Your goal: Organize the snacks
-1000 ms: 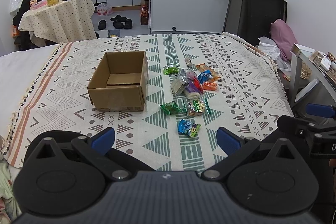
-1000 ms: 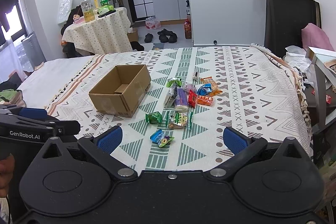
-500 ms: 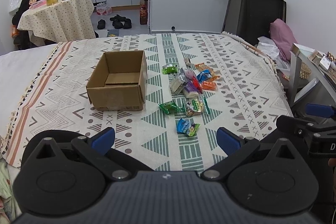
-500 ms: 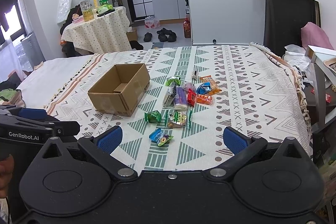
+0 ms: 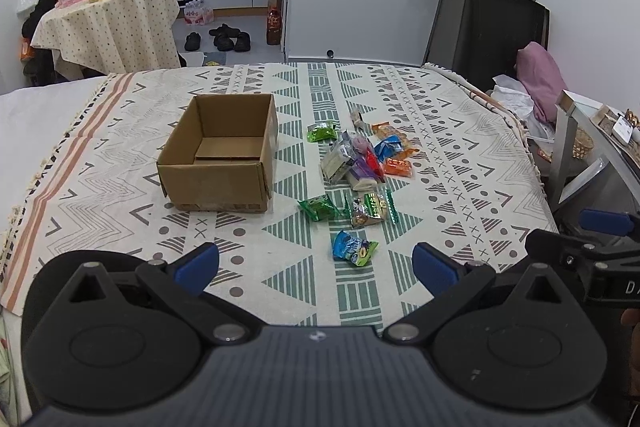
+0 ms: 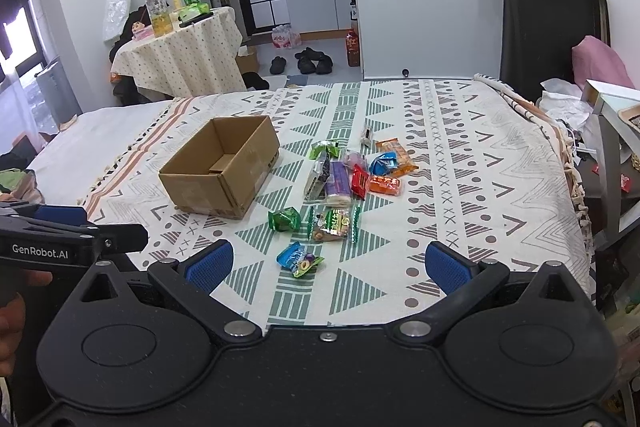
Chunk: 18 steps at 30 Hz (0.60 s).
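1. The job is at its opening step: the cardboard box point(image 5: 218, 157) sits open and looks empty, and every snack lies loose on the patterned blanket point(image 5: 460, 131) that covers the bed, so I judge that no packet has been sorted yet

2. The left gripper point(image 5: 316, 267) hovers at the near edge of the bed with its jaws released and wide apart, holding nothing

3. The right gripper point(image 6: 328, 263) hovers just beside it, jaws likewise spread and empty; each tool shows at the edge of the other's view

4. In the left wrist view the box lies at about 10 o'clock from the snack pile point(image 5: 364, 159), close but not touching it

5. The blue packet point(image 5: 354, 247) lies alone at 6 o'clock of the pile, nearest both grippers; a green packet point(image 5: 320, 207) and a green-edged nut packet point(image 5: 370, 209) sit between it and the main cluster

6. The next move probably calls for lowering one gripper over the blue packet, its fingers straddling the wrapper, then closing gently, since thin foil on soft bedding may slide or crumple

7. A lift and a carry toward 11 o'clock would bring it over the box
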Each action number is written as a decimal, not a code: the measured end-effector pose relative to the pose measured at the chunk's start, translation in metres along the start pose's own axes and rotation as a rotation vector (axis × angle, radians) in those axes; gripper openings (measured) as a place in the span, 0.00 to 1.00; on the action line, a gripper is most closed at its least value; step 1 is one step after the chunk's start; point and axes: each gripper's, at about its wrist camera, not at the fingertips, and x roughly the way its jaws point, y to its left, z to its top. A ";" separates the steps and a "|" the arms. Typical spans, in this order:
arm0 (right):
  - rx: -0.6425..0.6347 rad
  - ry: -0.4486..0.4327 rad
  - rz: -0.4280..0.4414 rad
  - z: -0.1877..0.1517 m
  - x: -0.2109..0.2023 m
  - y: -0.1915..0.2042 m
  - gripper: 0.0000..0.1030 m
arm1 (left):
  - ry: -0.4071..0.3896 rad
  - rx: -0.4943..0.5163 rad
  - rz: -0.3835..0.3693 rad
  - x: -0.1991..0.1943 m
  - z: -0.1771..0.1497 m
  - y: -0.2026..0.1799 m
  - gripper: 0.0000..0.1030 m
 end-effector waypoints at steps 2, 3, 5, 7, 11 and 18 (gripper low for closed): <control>0.003 0.004 -0.002 0.000 0.004 -0.002 1.00 | -0.001 -0.005 -0.011 0.003 0.001 0.000 0.99; 0.003 0.005 -0.004 0.000 0.005 -0.003 1.00 | -0.005 -0.007 -0.014 0.004 0.001 0.000 0.99; 0.008 0.010 -0.009 0.000 0.010 -0.006 1.00 | -0.007 -0.010 -0.014 0.009 0.003 0.000 0.99; 0.015 0.017 -0.014 0.000 0.013 -0.009 1.00 | -0.002 -0.017 -0.012 0.015 0.005 0.000 0.99; 0.033 0.024 -0.015 -0.002 0.023 -0.016 1.00 | 0.020 -0.028 -0.012 0.028 0.009 -0.002 0.99; 0.084 0.062 -0.013 -0.006 0.045 -0.034 1.00 | 0.052 -0.039 -0.017 0.054 0.010 -0.009 0.99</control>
